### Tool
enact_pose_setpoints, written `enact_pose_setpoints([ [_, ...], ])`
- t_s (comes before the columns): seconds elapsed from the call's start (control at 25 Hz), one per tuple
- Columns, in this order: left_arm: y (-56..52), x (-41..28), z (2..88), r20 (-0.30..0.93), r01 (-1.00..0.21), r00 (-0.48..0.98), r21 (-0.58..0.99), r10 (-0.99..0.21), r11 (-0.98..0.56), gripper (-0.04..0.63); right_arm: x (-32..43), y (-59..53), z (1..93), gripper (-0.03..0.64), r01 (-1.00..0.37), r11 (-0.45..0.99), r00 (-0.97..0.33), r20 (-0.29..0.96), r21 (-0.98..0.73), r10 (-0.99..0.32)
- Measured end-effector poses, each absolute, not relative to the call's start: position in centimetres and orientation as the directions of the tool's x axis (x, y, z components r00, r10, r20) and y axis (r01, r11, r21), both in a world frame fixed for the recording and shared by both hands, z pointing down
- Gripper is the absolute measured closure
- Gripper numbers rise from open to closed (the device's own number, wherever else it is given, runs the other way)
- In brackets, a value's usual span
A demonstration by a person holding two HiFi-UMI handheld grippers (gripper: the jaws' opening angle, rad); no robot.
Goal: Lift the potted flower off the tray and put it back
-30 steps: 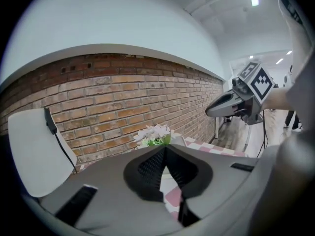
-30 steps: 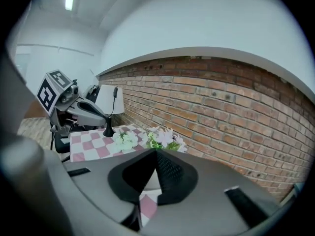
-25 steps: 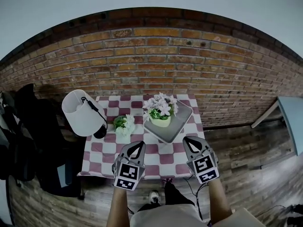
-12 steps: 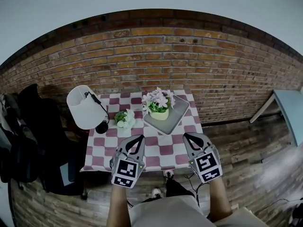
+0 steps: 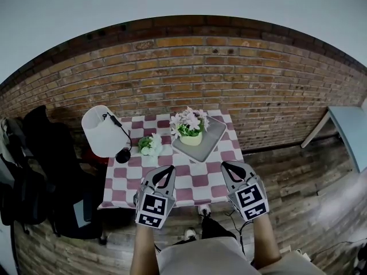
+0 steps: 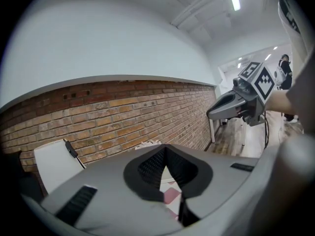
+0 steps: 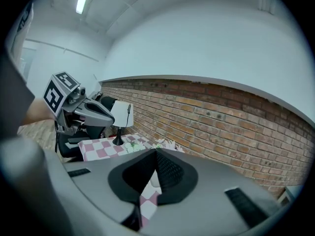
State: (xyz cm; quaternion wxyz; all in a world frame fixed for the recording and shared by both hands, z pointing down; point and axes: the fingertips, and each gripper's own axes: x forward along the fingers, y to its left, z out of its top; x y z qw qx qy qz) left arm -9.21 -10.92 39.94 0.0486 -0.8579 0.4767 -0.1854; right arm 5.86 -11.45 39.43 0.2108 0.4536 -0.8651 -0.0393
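Note:
The potted flower (image 5: 190,128), pale pink blooms in a cream pot, stands on the grey square tray (image 5: 213,136) at the back right of the checked table (image 5: 195,182). My left gripper (image 5: 170,171) hangs shut above the table's front left part, nothing between its jaws. My right gripper (image 5: 227,167) is shut and empty too, over the front right part. Both tips stay short of the tray, apart from it. In the left gripper view the closed jaws (image 6: 165,150) hide most of the table; the right gripper (image 6: 221,110) shows at the right. The right gripper view shows its closed jaws (image 7: 156,153) below the flowers (image 7: 165,144).
A white-shaded lamp (image 5: 104,132) stands at the table's left edge. A small white-flowered plant (image 5: 150,145) sits between lamp and tray. A brick wall (image 5: 189,79) rises right behind the table. A dark chair with bags (image 5: 34,176) is at the left, a pale table (image 5: 347,133) at the far right.
Both grippers have drawn back and up from the tray towards the table's front edge. The table looks smaller and farther off. Both stay shut; the pot has not moved.

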Motion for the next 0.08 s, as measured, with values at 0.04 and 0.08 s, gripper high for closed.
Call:
enact_pose_setpoints([
  [0.04, -10.81, -9.21, 39.93, 0.272, -0.8, 0.476, -0.26, -0.836, -0.54, 0.574, 5.91, -11.31, 39.45, 0.597, -0.768, 0.585, -0.5, 0.329, 0.259, -0.801],
  [0.08, -10.71, -9.21, 39.92, 0.272, -0.801, 0.475, -0.26, -0.837, -0.539, 0.574, 5.96, -11.17, 39.46, 0.597, -0.769, 0.585, -0.5, 0.329, 0.258, -0.801],
])
